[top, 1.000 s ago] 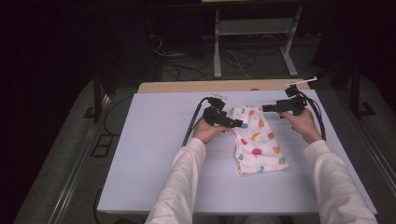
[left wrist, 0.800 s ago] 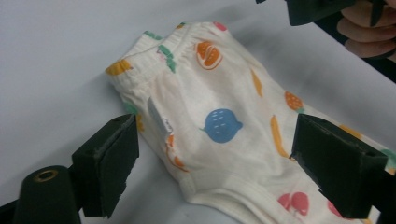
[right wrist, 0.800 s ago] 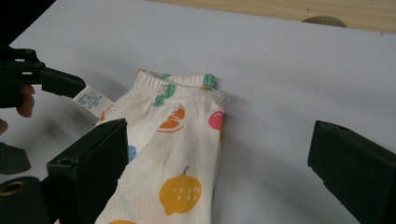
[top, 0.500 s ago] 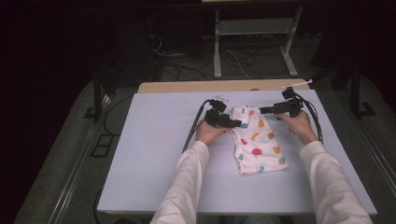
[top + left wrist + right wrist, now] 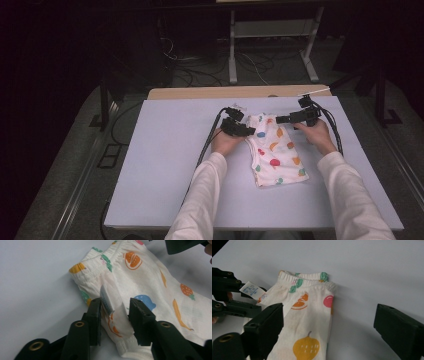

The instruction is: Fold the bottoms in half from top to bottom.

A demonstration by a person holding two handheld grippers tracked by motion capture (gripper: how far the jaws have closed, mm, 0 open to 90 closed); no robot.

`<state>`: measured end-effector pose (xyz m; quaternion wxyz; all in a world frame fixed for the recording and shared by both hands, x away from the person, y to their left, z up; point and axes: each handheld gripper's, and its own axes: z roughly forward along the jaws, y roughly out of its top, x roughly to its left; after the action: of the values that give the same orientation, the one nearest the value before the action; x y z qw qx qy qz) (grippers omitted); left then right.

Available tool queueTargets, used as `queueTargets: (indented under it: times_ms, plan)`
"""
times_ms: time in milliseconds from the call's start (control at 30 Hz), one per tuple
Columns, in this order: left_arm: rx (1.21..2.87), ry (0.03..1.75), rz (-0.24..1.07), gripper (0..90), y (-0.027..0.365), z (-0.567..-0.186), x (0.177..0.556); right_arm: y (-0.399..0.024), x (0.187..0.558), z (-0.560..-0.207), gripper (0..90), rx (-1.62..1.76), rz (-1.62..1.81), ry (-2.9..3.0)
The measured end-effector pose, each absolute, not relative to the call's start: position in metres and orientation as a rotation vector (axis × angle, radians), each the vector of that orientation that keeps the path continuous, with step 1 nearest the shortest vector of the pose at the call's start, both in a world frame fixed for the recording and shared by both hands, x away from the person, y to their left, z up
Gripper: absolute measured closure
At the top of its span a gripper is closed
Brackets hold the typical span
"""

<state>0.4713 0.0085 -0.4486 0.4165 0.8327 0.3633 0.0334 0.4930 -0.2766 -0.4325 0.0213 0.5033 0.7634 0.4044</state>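
Garment (image 5: 140,277): soft crinkled cotton (fruit print) | left claw (image 5: 115,315): closing, pinching fold | right claw (image 5: 329,327): apart

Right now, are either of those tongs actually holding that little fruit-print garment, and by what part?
The left tongs have just been closing on a fold at the edge of the garment, by its white label. The right tongs stand open, holding nothing.

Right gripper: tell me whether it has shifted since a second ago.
Yes. The right gripper has edged left toward the fruit-print garment, away from the table's right edge, jaws wide open.
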Motion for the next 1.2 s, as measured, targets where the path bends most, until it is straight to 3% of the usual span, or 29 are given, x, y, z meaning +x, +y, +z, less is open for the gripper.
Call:
queueTargets:
  times_ms: [233,467,1000,1200]
  plan:
    - [2.088,0.920,0.062,73.6,0.009,-0.454,0.475,-0.274,0.497,-0.440,22.0,1.589,1.212,2.371]
    - [2.079,0.922,0.046,83.4,0.012,-0.454,0.477,-0.268,0.501,-0.449,42.3,1.606,1.196,2.380]
    - [2.050,0.931,0.005,86.1,0.014,-0.458,0.478,-0.246,0.505,-0.452,63.0,1.567,1.208,2.412]
    - [2.047,0.933,0.005,86.1,0.014,-0.458,0.478,-0.238,0.508,-0.450,77.0,1.565,1.145,2.457]
